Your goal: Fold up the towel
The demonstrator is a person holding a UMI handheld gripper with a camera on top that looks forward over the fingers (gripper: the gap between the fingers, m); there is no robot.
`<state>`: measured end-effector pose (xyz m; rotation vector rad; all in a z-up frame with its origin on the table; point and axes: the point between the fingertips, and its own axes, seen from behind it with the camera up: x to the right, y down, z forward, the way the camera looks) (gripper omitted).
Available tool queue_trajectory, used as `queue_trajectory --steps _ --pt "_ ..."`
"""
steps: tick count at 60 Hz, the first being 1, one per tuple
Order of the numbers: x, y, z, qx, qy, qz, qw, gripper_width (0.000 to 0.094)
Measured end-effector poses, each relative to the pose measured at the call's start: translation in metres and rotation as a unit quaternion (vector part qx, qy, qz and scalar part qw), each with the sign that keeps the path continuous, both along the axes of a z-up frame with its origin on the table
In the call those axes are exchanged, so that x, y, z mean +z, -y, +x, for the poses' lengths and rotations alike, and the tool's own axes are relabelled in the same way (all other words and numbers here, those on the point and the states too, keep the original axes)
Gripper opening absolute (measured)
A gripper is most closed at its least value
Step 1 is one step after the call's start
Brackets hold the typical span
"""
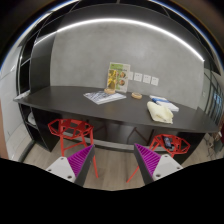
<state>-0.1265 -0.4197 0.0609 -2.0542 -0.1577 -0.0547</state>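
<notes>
Pink pads [82, 160] show on both fingers, and I read my gripper [112, 165] as spread wide with nothing between the jaws. From the table [70, 100], the towel [161, 110] lies on top toward its right end, well beyond the fingers and off to their right; it looks bunched, so I can't call its long axis. Papers [104, 97] lie left of it on the table, a packet [117, 78] stands behind them. Red stools [72, 133] sit under the table's front edge, below my line of approach.

The table [70, 100] has a dark, smooth, matt top. The towel [161, 110] on it looks like soft pale cloth. The stools [70, 131] are red wire metal.
</notes>
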Motion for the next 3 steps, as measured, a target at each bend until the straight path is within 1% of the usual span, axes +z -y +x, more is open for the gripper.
queue_trajectory --steps 3 --pt "-0.0092 0.0031 0.005 0.008 -0.006 -0.012 1.0 0.0815"
